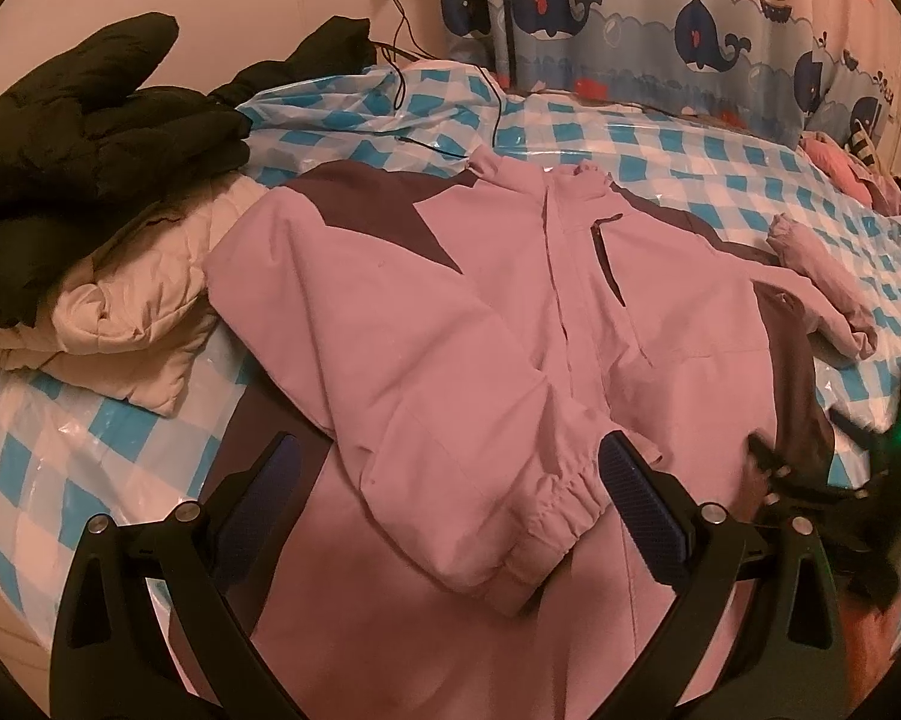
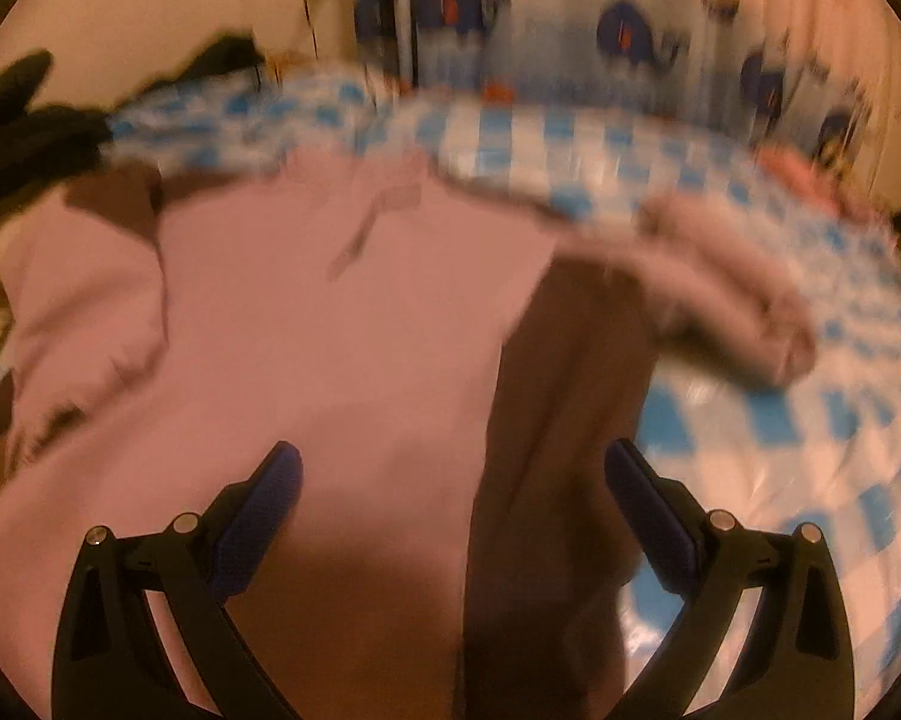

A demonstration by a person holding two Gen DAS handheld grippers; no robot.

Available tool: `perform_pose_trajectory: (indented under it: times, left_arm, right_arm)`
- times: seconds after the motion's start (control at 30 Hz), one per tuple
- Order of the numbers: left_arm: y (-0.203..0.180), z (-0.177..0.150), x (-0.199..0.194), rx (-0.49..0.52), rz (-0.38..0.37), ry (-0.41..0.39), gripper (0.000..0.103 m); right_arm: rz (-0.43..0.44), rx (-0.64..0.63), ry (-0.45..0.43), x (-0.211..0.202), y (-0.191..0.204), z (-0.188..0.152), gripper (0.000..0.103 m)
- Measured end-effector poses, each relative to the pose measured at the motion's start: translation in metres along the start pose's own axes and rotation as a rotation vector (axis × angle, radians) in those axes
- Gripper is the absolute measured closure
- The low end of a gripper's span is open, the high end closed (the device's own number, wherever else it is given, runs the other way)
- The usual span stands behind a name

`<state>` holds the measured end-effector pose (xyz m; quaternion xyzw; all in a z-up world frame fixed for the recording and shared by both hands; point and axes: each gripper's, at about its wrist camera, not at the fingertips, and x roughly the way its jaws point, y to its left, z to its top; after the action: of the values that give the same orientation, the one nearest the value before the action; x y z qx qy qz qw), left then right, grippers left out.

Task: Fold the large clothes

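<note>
Pink nylon fills both views: the jacket [image 1: 486, 312] lies front-up on a blue-checked plastic sheet [image 1: 660, 138], zip toward the curtain. Nearest, the left gripper [image 1: 450, 468] hangs spread wide over the jacket's hem, holding nothing, with the elastic cuff [image 1: 546, 510] of the already folded-in sleeve between its pads. The right gripper [image 2: 453, 474] is likewise released and empty above the jacket's dark side panel [image 2: 564, 396]; its view is smeared by motion. Just beyond that panel the other sleeve [image 2: 732, 300] sprawls off the jacket onto the sheet. My judgement is that this sleeve comes next: pinch it near the cuff, carry it low across the chest, and lay it flat without dragging the body. Farther off, beside the jacket's shoulder, sit a beige quilted garment [image 1: 132, 324] and black coat [image 1: 72, 138].
</note>
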<state>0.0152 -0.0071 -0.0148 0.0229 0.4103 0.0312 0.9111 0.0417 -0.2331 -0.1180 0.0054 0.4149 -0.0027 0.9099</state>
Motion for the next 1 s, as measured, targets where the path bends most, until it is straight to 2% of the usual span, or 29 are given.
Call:
perform_pose_trajectory:
  times: [0.07,0.2,0.33,0.43,0.53,0.6,0.67,0.73,0.77,0.8,0.87,0.93,1.0]
  left_arm:
    - [-0.001,0.003,0.002,0.003,-0.003,0.002,0.008]
    - [-0.007,0.007,0.006,0.015,-0.005,0.009,0.008]
    - [-0.014,0.008,0.008,0.027,-0.009,0.011,0.008]
    - [-0.022,0.007,0.009,0.046,-0.017,0.018,0.008]
    - [-0.032,0.005,0.010,0.075,-0.019,0.022,0.008]
    - [-0.040,0.003,0.012,0.094,-0.019,0.025,0.008]
    - [-0.050,0.002,0.014,0.112,-0.017,0.030,0.008]
    - [-0.059,0.002,0.016,0.124,-0.022,0.036,0.008]
    - [-0.063,0.001,0.017,0.126,-0.024,0.038,0.008]
    - [-0.066,0.001,0.018,0.127,-0.026,0.037,0.008]
    - [-0.072,0.001,0.018,0.135,-0.033,0.036,0.008]
    - [-0.082,0.000,0.018,0.157,-0.033,0.027,0.008]
    - [-0.089,-0.001,0.018,0.172,-0.032,0.019,0.008]
  right_arm:
    - [0.037,0.007,0.057,0.008,0.000,0.000,0.006]
    - [0.098,-0.004,0.086,0.005,0.002,0.003,0.006]
    - [0.104,-0.070,0.056,-0.013,0.001,0.018,0.006]
    - [0.034,-0.135,-0.013,-0.045,-0.016,0.031,0.006]
    - [0.058,-0.082,-0.033,-0.065,-0.049,0.035,0.006]
    - [0.059,-0.058,0.015,-0.058,-0.059,0.022,0.006]
    - [0.041,-0.096,0.066,-0.041,-0.055,0.001,0.006]
    - [0.068,-0.117,0.148,-0.020,-0.049,-0.021,0.006]
    - [0.075,-0.125,0.158,-0.017,-0.046,-0.026,0.006]
    - [0.073,-0.137,0.146,-0.021,-0.045,-0.027,0.006]
    - [0.063,-0.155,0.046,-0.043,-0.045,-0.015,0.006]
    - [0.033,-0.118,-0.024,-0.059,-0.049,-0.005,0.006]
    - [0.076,-0.030,-0.121,-0.077,-0.055,0.009,0.006]
